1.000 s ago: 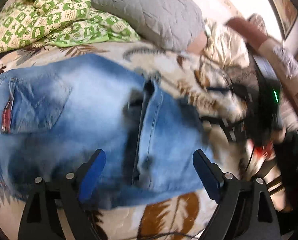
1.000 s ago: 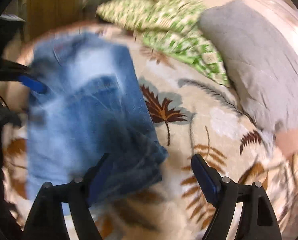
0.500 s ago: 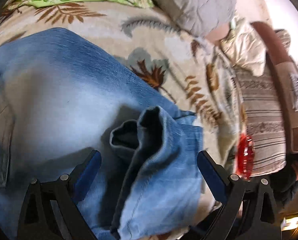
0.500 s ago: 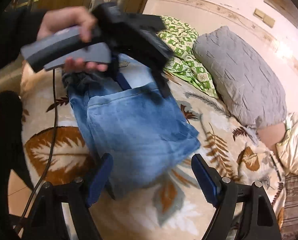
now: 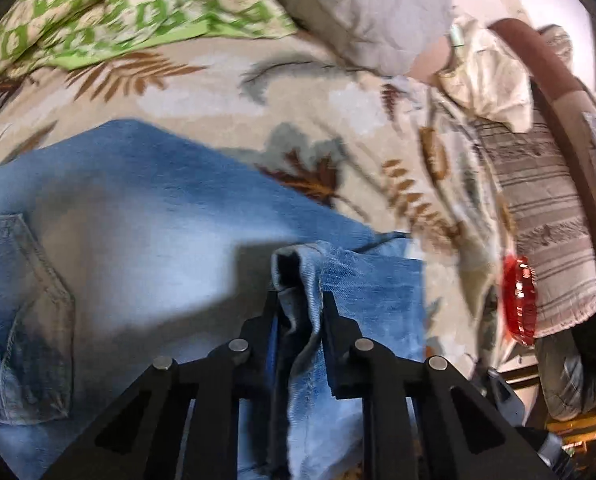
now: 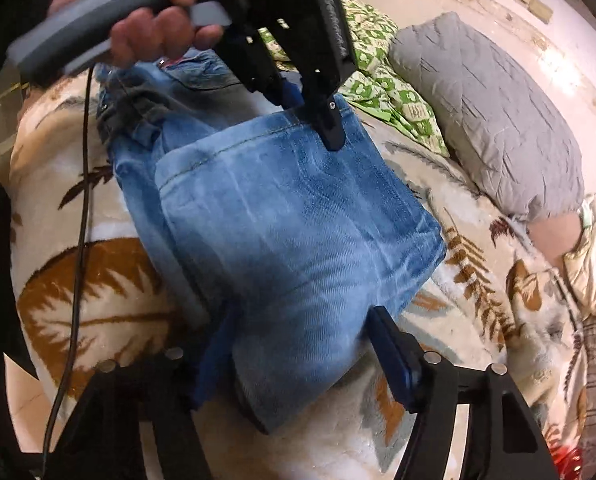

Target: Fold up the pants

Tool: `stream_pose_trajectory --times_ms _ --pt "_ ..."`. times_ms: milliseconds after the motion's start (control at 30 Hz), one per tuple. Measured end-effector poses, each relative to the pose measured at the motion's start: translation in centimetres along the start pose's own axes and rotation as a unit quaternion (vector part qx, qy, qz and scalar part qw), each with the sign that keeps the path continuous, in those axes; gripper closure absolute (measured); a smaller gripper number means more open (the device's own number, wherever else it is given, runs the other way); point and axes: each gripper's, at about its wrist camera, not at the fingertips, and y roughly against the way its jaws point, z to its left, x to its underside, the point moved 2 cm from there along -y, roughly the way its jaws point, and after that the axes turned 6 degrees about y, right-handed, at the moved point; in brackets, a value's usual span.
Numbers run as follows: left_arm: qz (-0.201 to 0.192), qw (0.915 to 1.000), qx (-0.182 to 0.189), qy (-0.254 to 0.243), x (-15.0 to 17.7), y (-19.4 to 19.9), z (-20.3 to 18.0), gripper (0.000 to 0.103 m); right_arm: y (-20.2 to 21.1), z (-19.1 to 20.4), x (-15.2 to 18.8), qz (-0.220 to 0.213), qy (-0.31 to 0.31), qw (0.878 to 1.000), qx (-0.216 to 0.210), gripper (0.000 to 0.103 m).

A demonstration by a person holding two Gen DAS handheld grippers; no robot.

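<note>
Between the left tongs [image 5: 299, 300], in the left wrist view, a bunched hem of the pants [image 5: 146, 216] is clamped tight, fingers together on a thick roll of denim. The jeans lie spread on the leaf-patterned blanket [image 5: 202, 96], below the grey pillow [image 5: 369, 8]. The bite looks narrow and sits near the hem's edge, so the layers could slip out as the fold is carried, or only some layers may be held and the rest sag. A red tag shows at the back pocket's lower edge, too blurred to read. No other writing is legible.

From the right wrist view, the right tongs [image 6: 298, 356] stand apart, straddling the folded edge of the pants [image 6: 298, 216] nearest the camera without gripping it. The left tongs [image 6: 325, 120] hold the far hem, toward the pillow [image 6: 489, 112]. If the right side does not pin its edge, the stack may drag across the blanket and skew. No label is visible here.
</note>
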Motion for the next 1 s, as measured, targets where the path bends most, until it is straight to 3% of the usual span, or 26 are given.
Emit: stream_pose_trajectory --times_ms 33,133,367,400,433,467,533,567,700,867,1000 --pt "0.008 0.9999 -0.014 0.005 -0.1 -0.9 0.8 0.084 0.0 0.3 0.0 0.000 0.006 1.000 0.004 0.037" --pt "0.012 0.9994 0.009 0.030 -0.2 -2.1 2.3 0.083 0.2 0.9 0.0 0.003 0.012 1.000 0.010 0.038" --pt "0.007 0.9997 -0.021 0.010 0.0 -1.6 1.3 0.079 -0.2 0.0 0.1 0.005 -0.003 1.000 -0.001 0.038" --pt "0.006 0.9997 -0.024 0.007 0.0 -1.4 1.1 0.074 -0.1 0.0 0.1 0.005 -0.003 1.000 -0.001 0.037" --pt "0.005 0.9996 -0.027 0.005 0.2 -1.1 0.9 0.057 0.0 0.0 0.1 0.001 -0.005 1.000 0.001 0.037" --pt "0.003 0.9996 -0.025 0.007 0.3 -0.8 0.5 0.026 0.1 0.0 0.1 -0.004 -0.006 1.000 0.003 0.032" --pt "-0.021 0.9990 -0.038 0.008 0.9 0.6 0.0 0.000 0.7 -0.1 0.2 -0.012 -0.008 1.000 0.013 0.020" --pt "-0.042 0.9977 -0.053 0.001 1.3 1.6 -0.3 0.000 1.0 -0.5 0.4 -0.009 -0.016 1.000 0.008 0.011" --pt "-0.082 0.9937 -0.075 -0.017 3.5 5.2 -0.4 0.000 2.9 -2.4 1.0 -0.026 -0.067 0.997 -0.011 0.001" --pt "-0.158 0.9813 -0.108 -0.023 6.8 9.5 -0.1 0.000 4.5 -5.5 1.5 -0.040 -0.123 0.991 -0.013 0.001" --pt "-0.226 0.9680 -0.108 0.015 9.8 13.3 2.4 0.000 5.0 -7.9 0.1 -0.052 -0.160 0.984 -0.060 0.001"
